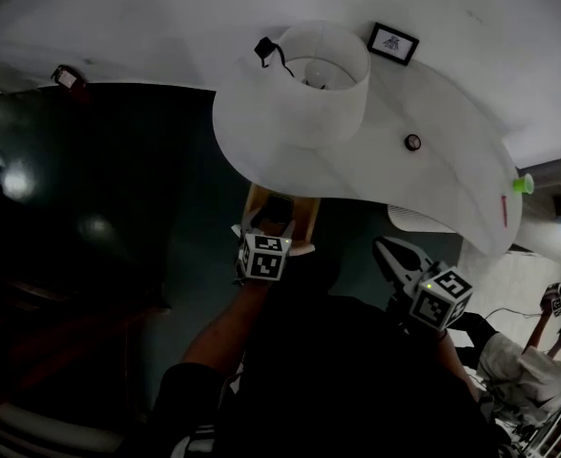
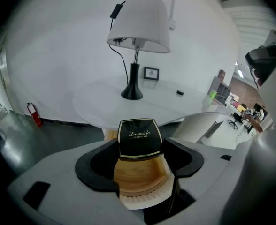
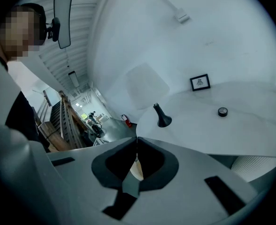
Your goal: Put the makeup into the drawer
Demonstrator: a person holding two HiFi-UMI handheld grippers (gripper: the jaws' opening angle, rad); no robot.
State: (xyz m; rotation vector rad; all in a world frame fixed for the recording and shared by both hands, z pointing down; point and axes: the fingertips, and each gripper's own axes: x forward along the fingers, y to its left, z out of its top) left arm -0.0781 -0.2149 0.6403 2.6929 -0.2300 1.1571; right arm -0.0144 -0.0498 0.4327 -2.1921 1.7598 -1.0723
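Two left gripper (image 2: 140, 144) fingers clamp compact (image 2: 139, 136) over drawer (image 2: 140, 175) under table (image 2: 100, 100); right gripper (image 3: 135, 144) fingers meet, empty.

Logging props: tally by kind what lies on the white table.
Lamp: 1
Frame: 1
Small round black thing: 1
Thin red thing: 1
Total: 4
Green thing uncounted: may be off the table.

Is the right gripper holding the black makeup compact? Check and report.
No: the right gripper has its jaws pressed together with no compact between them, while the black compact sits between the left gripper's jaws.
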